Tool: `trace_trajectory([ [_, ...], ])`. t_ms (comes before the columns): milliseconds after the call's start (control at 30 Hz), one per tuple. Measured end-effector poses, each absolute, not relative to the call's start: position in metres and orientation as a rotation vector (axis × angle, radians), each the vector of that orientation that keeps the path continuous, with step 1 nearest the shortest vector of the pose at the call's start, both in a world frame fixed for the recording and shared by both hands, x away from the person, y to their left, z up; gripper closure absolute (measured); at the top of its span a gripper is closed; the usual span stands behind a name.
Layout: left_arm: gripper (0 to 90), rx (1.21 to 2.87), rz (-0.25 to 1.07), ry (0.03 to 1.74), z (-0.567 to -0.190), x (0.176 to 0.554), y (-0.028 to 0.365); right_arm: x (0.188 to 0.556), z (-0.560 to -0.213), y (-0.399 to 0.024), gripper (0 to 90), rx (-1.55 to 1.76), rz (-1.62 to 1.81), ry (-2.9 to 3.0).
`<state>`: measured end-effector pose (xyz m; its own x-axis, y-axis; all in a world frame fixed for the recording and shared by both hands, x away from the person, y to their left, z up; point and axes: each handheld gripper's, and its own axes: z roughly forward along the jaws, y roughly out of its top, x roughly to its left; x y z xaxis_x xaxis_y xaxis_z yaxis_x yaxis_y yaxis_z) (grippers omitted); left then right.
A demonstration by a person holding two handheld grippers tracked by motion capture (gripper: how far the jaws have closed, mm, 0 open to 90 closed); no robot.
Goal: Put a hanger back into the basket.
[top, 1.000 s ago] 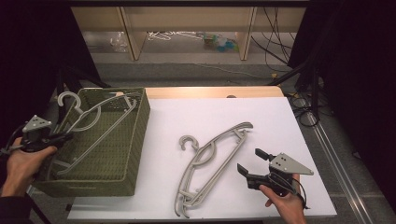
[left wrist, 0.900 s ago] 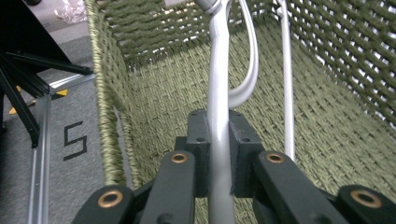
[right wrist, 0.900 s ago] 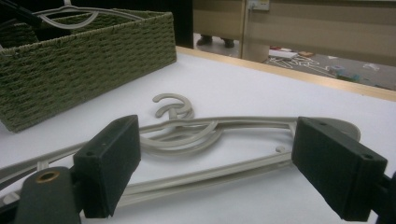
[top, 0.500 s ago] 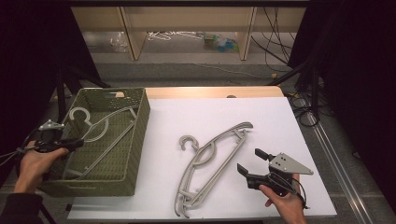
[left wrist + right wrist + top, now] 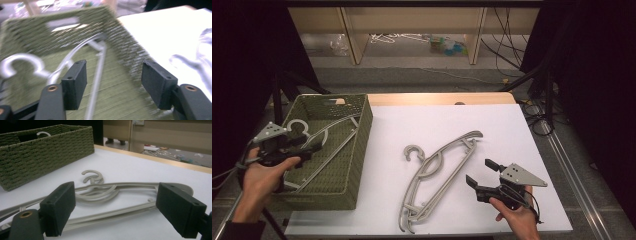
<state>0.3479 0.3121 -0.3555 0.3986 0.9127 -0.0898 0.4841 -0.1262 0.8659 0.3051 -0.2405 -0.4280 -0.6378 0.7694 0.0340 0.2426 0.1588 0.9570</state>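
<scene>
A grey plastic hanger (image 5: 319, 136) lies inside the green woven basket (image 5: 359, 145) at the table's left. My left gripper (image 5: 312, 146) hovers over the basket's near left part. Its jaws have just been opening and stand open, pressing on nothing. The left gripper view (image 5: 115, 75) shows the hanger's bar (image 5: 96, 82) lying beyond the gap, in the basket (image 5: 125, 47). Two more grey hangers (image 5: 439, 172) lie stacked on the white tabletop. My right gripper (image 5: 479, 172) rests open just right of them, and in its own view (image 5: 115, 207) the hangers (image 5: 100, 192) lie ahead of the jaws.
The white table (image 5: 452, 125) has a wooden strip along its far edge. Behind it stands a low shelf unit (image 5: 412, 20) with clutter on the floor. Cables and stand legs (image 5: 542, 95) run along the right side. The basket (image 5: 45, 147) sits far left in the right gripper view.
The hanger, propped over the basket's left rim in my shut left gripper, now lies inside the basket. The left gripper has let go, opened and shifted right. The right gripper has not moved.
</scene>
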Motion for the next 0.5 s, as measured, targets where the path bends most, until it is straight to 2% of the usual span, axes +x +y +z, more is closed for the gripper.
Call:
trace_trajectory([
  [200,33.2,1.727,0.529,1.124,-0.354,0.337,0.265,0.304,-0.427,-0.242,17.0,0.96,1.483,1.973],
  [500,32.4,1.762,0.459,0.986,-0.361,0.323,0.213,0.304,-0.427,-0.242,17.0,0.962,1.487,1.971],
])
